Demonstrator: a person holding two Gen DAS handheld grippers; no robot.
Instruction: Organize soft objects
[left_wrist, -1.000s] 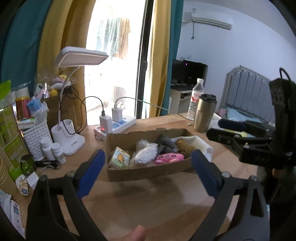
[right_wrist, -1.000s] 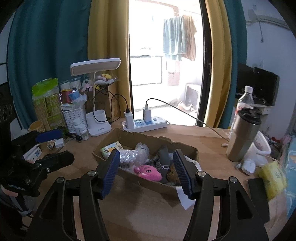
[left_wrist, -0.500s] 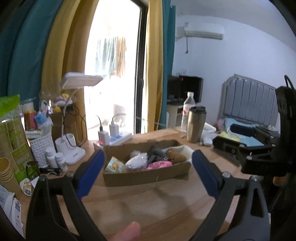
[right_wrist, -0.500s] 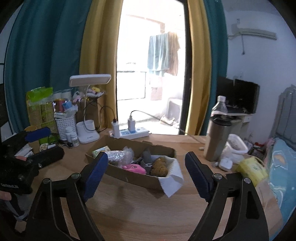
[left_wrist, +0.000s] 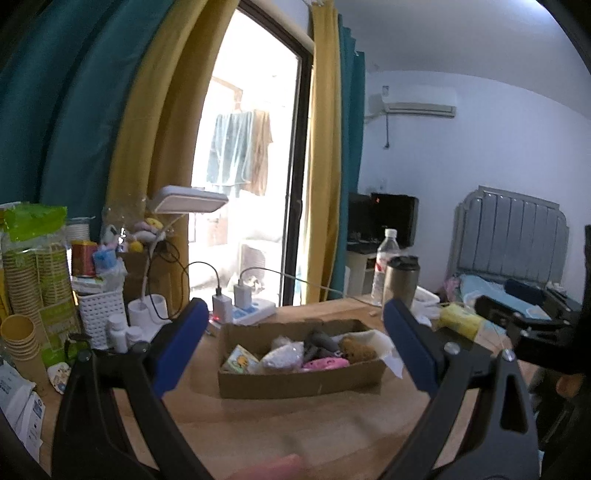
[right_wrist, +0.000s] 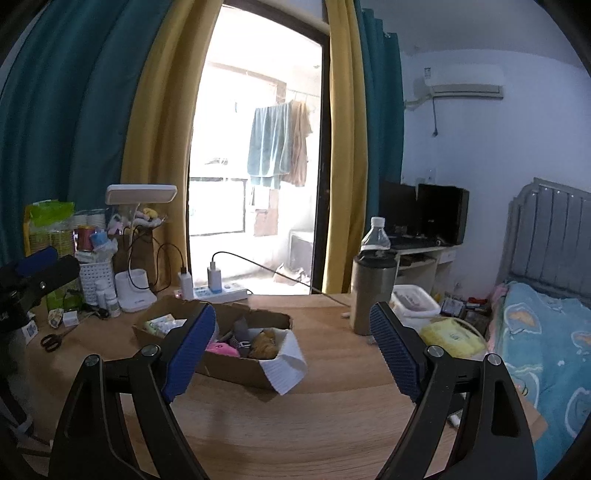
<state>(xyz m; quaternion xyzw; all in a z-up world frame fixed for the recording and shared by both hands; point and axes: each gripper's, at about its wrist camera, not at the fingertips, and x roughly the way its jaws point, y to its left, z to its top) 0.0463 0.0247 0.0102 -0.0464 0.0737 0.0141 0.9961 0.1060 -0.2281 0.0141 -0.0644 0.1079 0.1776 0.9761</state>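
A shallow cardboard box (left_wrist: 295, 382) (right_wrist: 236, 367) sits on the wooden table. Inside lie several soft things: a pink plush (left_wrist: 325, 363) (right_wrist: 218, 348), a brown plush (left_wrist: 356, 349) (right_wrist: 263, 343), a grey one (left_wrist: 321, 339), a white bagged one (left_wrist: 282, 357) and a yellow tissue pack (left_wrist: 240, 361). A white cloth (right_wrist: 286, 363) hangs over its right end. My left gripper (left_wrist: 293, 347) stands open, back from the box, nothing between its fingers. My right gripper (right_wrist: 291, 354) is open too, empty, off to the box's right front.
A steel tumbler (right_wrist: 371, 293) and water bottle (right_wrist: 375, 236) stand at the table's back right, a yellow pack (right_wrist: 452, 336) beside them. A power strip (right_wrist: 218, 291), desk lamp (right_wrist: 140, 254), white basket (left_wrist: 99, 321) and scissors (right_wrist: 53, 339) crowd the left. A bed (right_wrist: 546, 332) lies right.
Both grippers drew back from the box and tilted upward, so the box looks smaller and lower. The right gripper's jaws spread wider.
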